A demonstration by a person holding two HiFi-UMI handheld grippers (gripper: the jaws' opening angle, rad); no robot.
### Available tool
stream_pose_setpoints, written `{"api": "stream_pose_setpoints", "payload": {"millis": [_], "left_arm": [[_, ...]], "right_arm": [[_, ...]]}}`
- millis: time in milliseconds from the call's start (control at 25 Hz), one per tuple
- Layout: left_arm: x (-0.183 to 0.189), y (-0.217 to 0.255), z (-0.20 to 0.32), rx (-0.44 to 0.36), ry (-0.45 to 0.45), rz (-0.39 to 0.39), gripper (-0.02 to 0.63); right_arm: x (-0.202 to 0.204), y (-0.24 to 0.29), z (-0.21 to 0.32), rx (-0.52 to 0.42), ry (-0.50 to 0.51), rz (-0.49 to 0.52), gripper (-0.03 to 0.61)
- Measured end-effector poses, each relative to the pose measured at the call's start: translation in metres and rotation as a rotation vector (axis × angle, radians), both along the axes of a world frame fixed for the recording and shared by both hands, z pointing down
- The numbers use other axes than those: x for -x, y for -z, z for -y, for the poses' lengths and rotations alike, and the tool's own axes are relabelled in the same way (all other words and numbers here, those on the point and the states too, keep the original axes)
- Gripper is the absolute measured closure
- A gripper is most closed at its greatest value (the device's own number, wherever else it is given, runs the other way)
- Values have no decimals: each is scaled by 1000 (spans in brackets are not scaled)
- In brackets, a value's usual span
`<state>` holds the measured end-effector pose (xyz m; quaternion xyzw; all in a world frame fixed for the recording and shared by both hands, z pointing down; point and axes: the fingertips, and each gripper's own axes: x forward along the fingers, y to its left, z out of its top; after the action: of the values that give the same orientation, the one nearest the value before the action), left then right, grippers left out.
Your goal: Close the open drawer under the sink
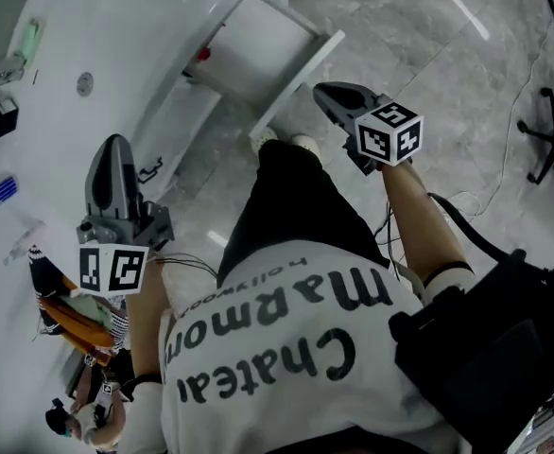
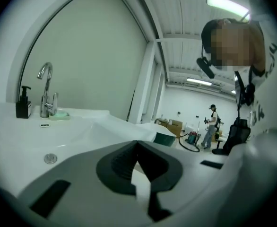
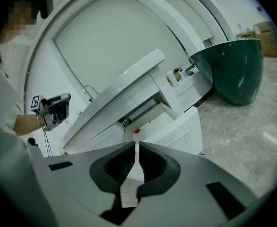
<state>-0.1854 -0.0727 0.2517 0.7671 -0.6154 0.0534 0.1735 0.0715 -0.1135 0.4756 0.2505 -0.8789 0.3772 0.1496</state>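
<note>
The white drawer [image 1: 258,53] under the sink counter [image 1: 116,36] stands pulled out, its front panel [image 1: 301,78] facing the floor space. A small red item [image 3: 136,131] lies inside it. My right gripper [image 1: 320,92] hovers just off the front panel's outer face, jaws shut and empty; in the right gripper view the drawer front [image 3: 178,131] lies straight ahead of the right gripper [image 3: 136,144]. My left gripper [image 1: 116,143] is held above the counter's front edge, also shut on nothing. From the left gripper [image 2: 137,144] I look across the basin.
A faucet [image 2: 46,96], a black soap dispenser [image 2: 23,103] and a drain [image 2: 50,159] are on the sink. A dark green basin [image 3: 233,70] stands beyond the drawer. Marble floor [image 1: 428,55] lies to the right, with a chair base [image 1: 551,135]. A person [image 2: 209,126] stands far off.
</note>
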Motion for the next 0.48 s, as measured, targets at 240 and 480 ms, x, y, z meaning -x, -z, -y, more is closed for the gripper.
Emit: {"api": "stream_pose_setpoints", "payload": {"millis": [240, 480], "left_arm": [[7, 16, 38, -149, -75, 7, 606], [12, 12, 73, -239, -100, -64, 606]], "right_arm": [[9, -54, -1, -46, 69, -66, 463], [15, -100, -6, -84, 100, -178, 463]]}}
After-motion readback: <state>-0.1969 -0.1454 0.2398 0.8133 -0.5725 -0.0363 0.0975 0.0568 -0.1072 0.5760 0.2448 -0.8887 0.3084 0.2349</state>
